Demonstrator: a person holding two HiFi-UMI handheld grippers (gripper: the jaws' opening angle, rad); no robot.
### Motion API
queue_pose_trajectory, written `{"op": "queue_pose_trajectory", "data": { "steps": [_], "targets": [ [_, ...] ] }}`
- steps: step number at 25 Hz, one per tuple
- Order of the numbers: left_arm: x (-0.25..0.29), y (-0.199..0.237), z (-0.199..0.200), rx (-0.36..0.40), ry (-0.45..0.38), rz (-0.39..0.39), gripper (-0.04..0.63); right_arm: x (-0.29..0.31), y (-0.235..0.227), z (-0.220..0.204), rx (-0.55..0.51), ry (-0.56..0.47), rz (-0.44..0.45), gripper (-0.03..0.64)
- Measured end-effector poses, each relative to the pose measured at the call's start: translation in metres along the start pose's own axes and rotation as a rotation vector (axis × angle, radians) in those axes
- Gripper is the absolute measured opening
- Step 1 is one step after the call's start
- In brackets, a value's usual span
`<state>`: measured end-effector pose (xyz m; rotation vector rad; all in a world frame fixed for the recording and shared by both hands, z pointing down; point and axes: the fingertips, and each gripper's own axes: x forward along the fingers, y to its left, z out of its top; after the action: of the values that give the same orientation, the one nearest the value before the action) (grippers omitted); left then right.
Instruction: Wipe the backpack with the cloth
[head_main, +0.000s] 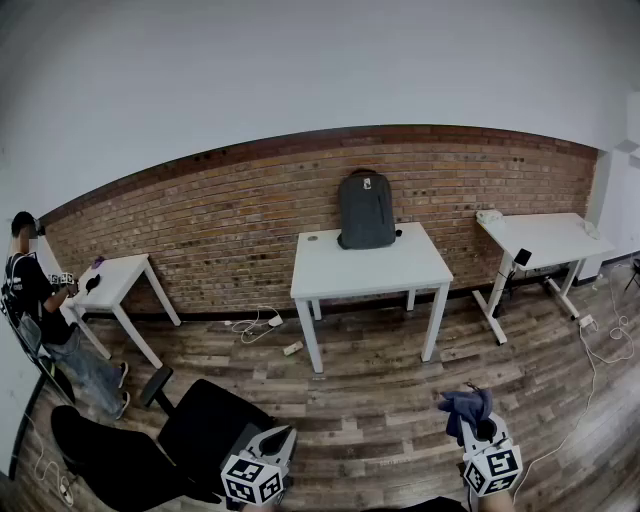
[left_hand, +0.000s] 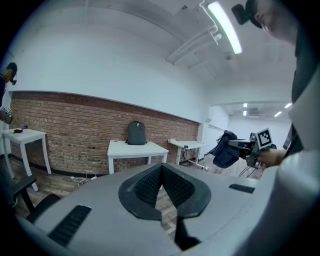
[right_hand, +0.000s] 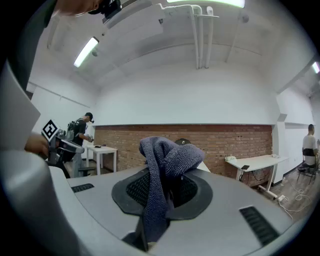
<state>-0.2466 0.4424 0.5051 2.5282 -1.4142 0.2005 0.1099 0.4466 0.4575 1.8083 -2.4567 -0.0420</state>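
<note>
Backpack upright on table at 11 o'clock, well apart from right gripper clamped on cloth; left gripper closed, empty, no nearer.

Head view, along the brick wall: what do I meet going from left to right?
Person → small white table → center table carrying the backpack → right-hand table.
</note>
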Motion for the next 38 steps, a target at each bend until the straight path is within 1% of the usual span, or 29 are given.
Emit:
{"op": "queue_pose_trajectory", "data": {
  "steps": [3, 10, 15, 18, 21, 23, 24, 27, 28, 29, 33, 35, 38],
  "targets": [
    [-0.009, 0.008, -0.002, -0.028, -0.006, 0.008, -0.02, 0.001, 0.006, 0.002, -0.01, 0.012, 0.005, 0.063],
    [-0.016, 0.022, -0.007, -0.032, -0.01, 0.01, -0.02, 0.011, 0.007, 0.01, -0.039, 0.0, -0.01, 0.063],
    [-0.019, 0.029, -0.008, -0.016, -0.008, 0.009, -0.02, 0.025, 0.009, 0.013, -0.05, -0.02, -0.003, 0.063],
    [-0.013, 0.029, -0.008, -0.007, -0.016, 0.019, -0.02, 0.037, 0.008, 0.01, -0.05, -0.024, 0.019, 0.063],
    [-0.004, 0.032, -0.011, 0.01, -0.001, 0.031, -0.02, 0.055, 0.009, 0.004, -0.051, -0.028, 0.05, 0.063],
    [0.006, 0.039, -0.014, 0.021, 0.017, 0.04, -0.02, 0.073, 0.006, -0.003, -0.046, -0.019, 0.064, 0.063],
    [0.012, 0.043, -0.013, 0.011, 0.019, 0.042, -0.02, 0.084, 0.004, -0.007, -0.039, -0.013, 0.071, 0.063],
    [0.033, 0.056, -0.003, -0.061, -0.009, 0.042, -0.02, 0.117, -0.008, -0.014, -0.02, -0.003, 0.084, 0.063],
    [0.041, 0.061, 0.001, -0.069, -0.013, 0.049, -0.02, 0.129, -0.013, -0.015, -0.015, -0.001, 0.087, 0.063],
    [0.05, 0.066, 0.005, -0.062, -0.008, 0.059, -0.02, 0.142, -0.017, -0.015, -0.012, 0.0, 0.092, 0.063],
    [0.097, 0.084, 0.02, 0.005, 0.037, 0.103, -0.02, 0.198, -0.039, -0.01, -0.024, -0.009, 0.126, 0.063],
    [0.126, 0.088, 0.029, 0.019, 0.045, 0.107, -0.02, 0.228, -0.055, -0.009, -0.021, -0.004, 0.139, 0.063],
    [0.172, 0.093, 0.044, 0.031, 0.049, 0.093, -0.02, 0.269, -0.079, -0.004, -0.016, -0.011, 0.149, 0.063]
  ]
}}
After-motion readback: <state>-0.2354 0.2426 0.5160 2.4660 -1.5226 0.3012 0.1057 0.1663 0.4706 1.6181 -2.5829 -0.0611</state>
